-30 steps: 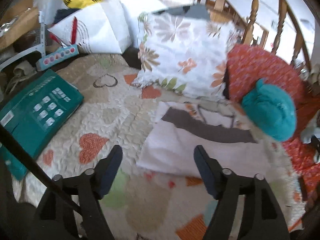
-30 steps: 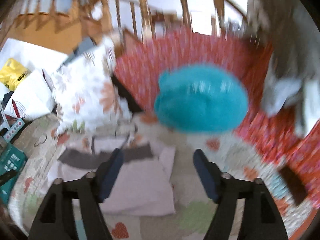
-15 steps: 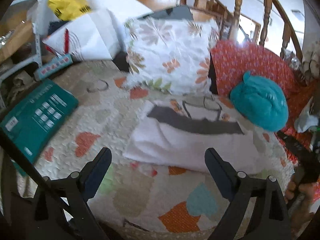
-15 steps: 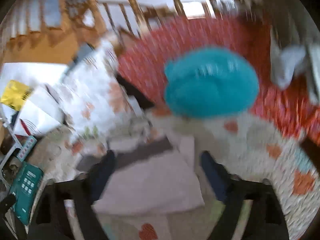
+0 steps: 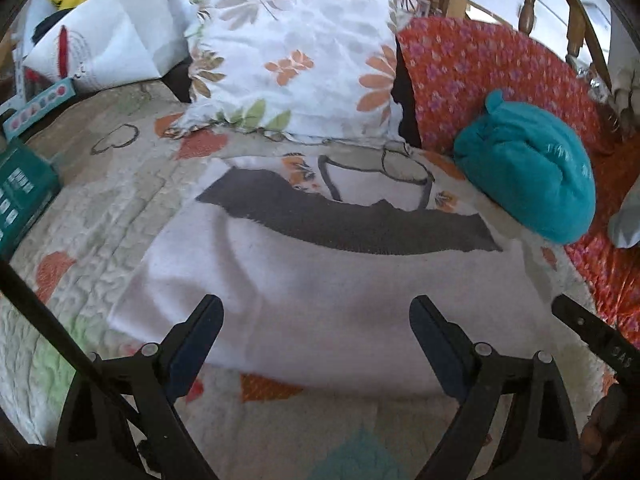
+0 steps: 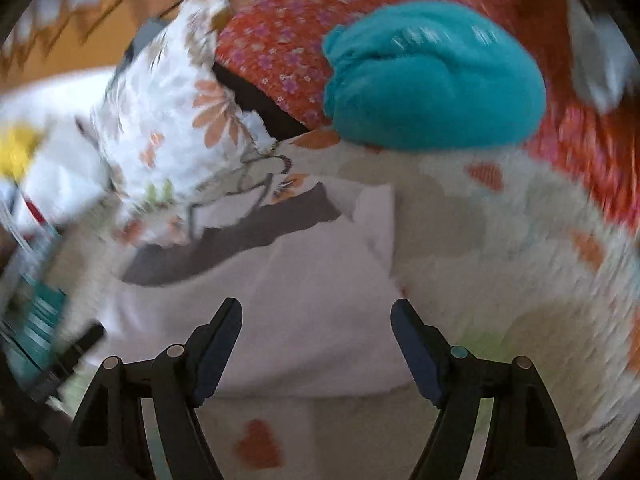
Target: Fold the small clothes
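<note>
Jaws of both grippers stand spread above soft, flat-folded white garment (image 5: 320, 288).

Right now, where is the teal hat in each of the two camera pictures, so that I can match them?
Left wrist view: the teal hat lies at the right side, at middle height, against the red cushion.
Right wrist view: the teal hat lies in the upper middle, a little to the right, blurred.
Shared landmark: the flowered pillow, left of the hat in both views.
</note>
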